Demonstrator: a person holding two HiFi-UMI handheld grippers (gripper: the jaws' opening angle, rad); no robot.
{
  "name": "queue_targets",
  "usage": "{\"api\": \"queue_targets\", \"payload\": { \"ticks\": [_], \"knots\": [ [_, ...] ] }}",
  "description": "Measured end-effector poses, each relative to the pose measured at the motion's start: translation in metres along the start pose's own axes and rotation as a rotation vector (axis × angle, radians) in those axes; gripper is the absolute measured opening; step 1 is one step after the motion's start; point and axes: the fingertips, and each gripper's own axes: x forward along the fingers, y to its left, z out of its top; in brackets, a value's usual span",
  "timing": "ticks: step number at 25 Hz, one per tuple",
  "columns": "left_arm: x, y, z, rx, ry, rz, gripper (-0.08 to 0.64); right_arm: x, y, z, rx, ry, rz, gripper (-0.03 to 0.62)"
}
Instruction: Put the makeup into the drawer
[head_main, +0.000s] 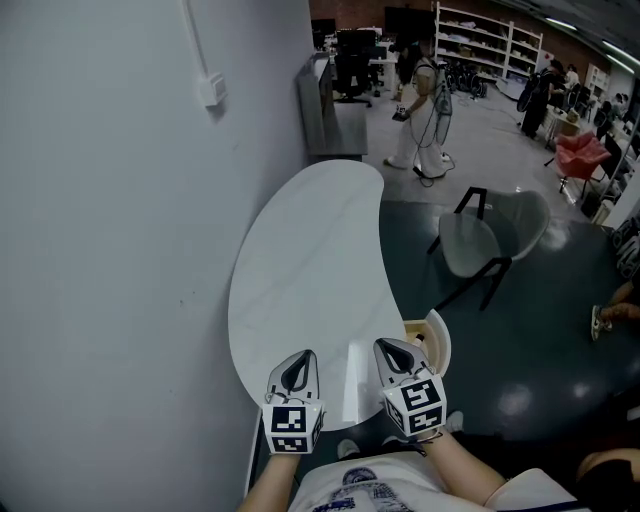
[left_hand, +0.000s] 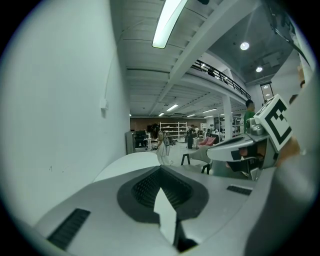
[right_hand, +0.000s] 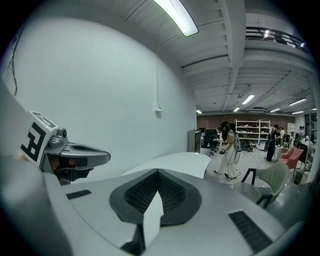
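Note:
Both grippers hang side by side over the near end of a white kidney-shaped table (head_main: 310, 260). My left gripper (head_main: 298, 360) has its jaws together with nothing between them, which the left gripper view (left_hand: 162, 192) confirms. My right gripper (head_main: 396, 350) is also shut and empty, and its pads (right_hand: 150, 192) meet in the right gripper view. Each gripper shows in the other's view: the right gripper (left_hand: 240, 147) and the left gripper (right_hand: 75, 152). I can make out no makeup and no drawer in any view.
A plain white wall (head_main: 120, 220) runs along the table's left side. A narrow white strip (head_main: 355, 382) lies between the grippers at the table's near edge. A cream round item (head_main: 432, 340) sits by its right edge. A grey chair (head_main: 480, 240) stands further right, and people stand far off.

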Motion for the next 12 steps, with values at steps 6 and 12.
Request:
{"api": "queue_targets", "payload": {
  "ticks": [6, 12],
  "knots": [
    [-0.0014, -0.0035, 0.0017, 0.001, -0.005, 0.004, 0.041, -0.0034, -0.0002, -0.0005, 0.001, -0.001, 0.004, 0.02],
    [-0.0023, -0.0044, -0.0004, -0.004, -0.006, 0.005, 0.041, -0.004, 0.0006, -0.0022, -0.003, 0.001, 0.002, 0.02]
  ]
}}
